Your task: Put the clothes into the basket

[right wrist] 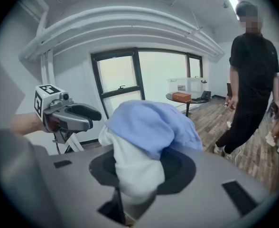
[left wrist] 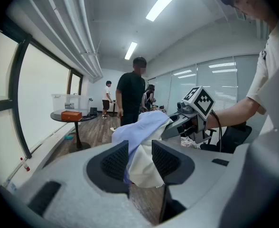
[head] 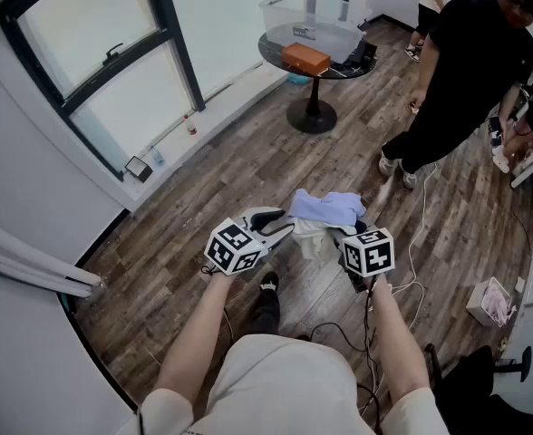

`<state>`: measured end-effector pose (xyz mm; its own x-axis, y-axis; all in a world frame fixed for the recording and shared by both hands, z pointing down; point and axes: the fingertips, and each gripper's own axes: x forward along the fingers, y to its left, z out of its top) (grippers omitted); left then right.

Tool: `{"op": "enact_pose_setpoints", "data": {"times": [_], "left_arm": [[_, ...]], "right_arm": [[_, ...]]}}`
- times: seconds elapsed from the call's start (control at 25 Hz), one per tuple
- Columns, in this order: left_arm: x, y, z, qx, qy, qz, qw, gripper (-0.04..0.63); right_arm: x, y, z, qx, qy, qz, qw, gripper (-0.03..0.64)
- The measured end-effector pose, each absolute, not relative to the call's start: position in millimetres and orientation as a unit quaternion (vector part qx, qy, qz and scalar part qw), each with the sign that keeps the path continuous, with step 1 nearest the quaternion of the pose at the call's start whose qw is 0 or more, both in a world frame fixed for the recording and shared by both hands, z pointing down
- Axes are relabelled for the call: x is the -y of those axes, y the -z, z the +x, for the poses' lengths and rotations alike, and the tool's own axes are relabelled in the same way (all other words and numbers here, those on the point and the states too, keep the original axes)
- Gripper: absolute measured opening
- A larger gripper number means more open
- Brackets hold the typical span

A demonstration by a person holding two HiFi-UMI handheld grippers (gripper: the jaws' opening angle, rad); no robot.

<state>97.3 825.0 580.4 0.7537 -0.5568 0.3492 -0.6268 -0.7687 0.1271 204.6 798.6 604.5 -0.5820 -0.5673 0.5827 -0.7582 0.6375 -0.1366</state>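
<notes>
A bundle of clothes (head: 325, 208), light blue on top and cream white underneath, hangs above the wooden floor between my two grippers. My left gripper (head: 285, 227) comes at it from the left and is shut on the clothes (left wrist: 142, 132), which fill the gap between its dark pads. From the right, my right gripper (head: 341, 236) is shut on the same bundle (right wrist: 149, 127), and the cloth drapes over its jaws and hides them. A clear plastic bin (head: 307, 21) stands on a round black table (head: 276, 51) at the far side of the room.
An orange box (head: 305, 58) lies on the table beside the bin. A person in black (head: 466, 71) stands at the right. White and black cables (head: 411, 261) run over the floor near my feet. A small box (head: 490, 302) sits at the right. Windows line the left wall.
</notes>
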Motion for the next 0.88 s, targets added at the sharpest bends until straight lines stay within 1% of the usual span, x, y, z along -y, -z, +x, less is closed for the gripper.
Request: {"op": "enact_pose_setpoints", "data": {"times": [0.4,0.64,0.88], "left_arm": [[-803,-580,86,0.321,-0.144,0.928,0.12,0.164],[-792,-579,78,0.322,-0.153,0.928,0.114,0.164],[-750,-584,64,0.322,-0.146,0.927,0.121,0.164]], "right_arm": [[-774,-600,197,0.869,-0.185,0.384,0.251,0.149],[-759,-594,193,0.872,-0.185,0.387,0.235,0.149],[-724,-590,183,0.872,-0.183,0.385,0.24,0.149]]}}
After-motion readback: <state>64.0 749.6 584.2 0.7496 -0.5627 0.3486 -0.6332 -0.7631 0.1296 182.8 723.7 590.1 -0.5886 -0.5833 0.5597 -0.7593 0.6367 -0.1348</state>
